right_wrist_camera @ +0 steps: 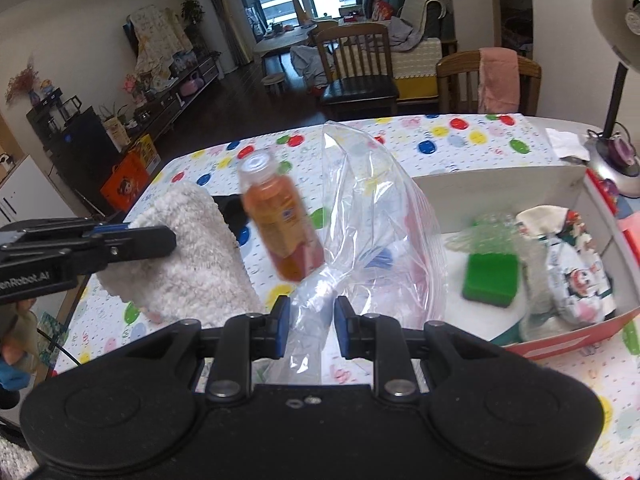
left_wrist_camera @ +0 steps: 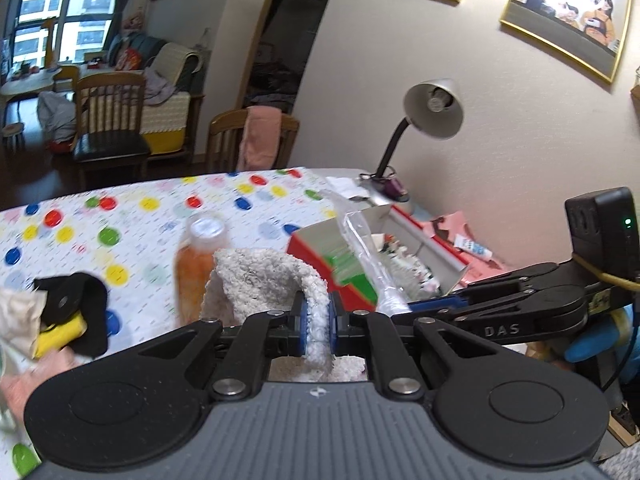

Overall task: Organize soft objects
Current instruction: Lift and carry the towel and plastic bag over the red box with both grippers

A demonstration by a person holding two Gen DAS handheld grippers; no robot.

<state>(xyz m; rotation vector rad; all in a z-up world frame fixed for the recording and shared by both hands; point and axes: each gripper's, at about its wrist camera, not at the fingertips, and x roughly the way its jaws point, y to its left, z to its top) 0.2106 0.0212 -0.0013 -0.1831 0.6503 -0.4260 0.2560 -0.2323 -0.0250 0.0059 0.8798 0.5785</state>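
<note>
The left tool (left_wrist_camera: pixel 319 322) is pinching a fluffy white cloth (left_wrist_camera: pixel 256 280). The right tool (right_wrist_camera: pixel 308 326) is squeezing a clear plastic bag (right_wrist_camera: pixel 376 216). The box (right_wrist_camera: pixel 500 184) with soft things sits on the right, nearer the right tool. A spotty counter (right_wrist_camera: pixel 440 136) holds it all, with a juice bottle (right_wrist_camera: pixel 280 220) between.

- Your orange bottle (right_wrist_camera: pixel 280 220) is smeared by blur in both wrist views, so its label can't be read.
- The fluffy white cloth (left_wrist_camera: pixel 260 280) hides the bottle's lower right side in your left wrist view.
- Your right gripper's (right_wrist_camera: pixel 308 330) body covers the bottom of the clear plastic bag (right_wrist_camera: pixel 376 216).
- The black and yellow item (left_wrist_camera: pixel 68 316) at the left edge is blurred; you can't tell what it is.
- The desk lamp (right_wrist_camera: pixel 620 40) is cut off by the right edge.
</note>
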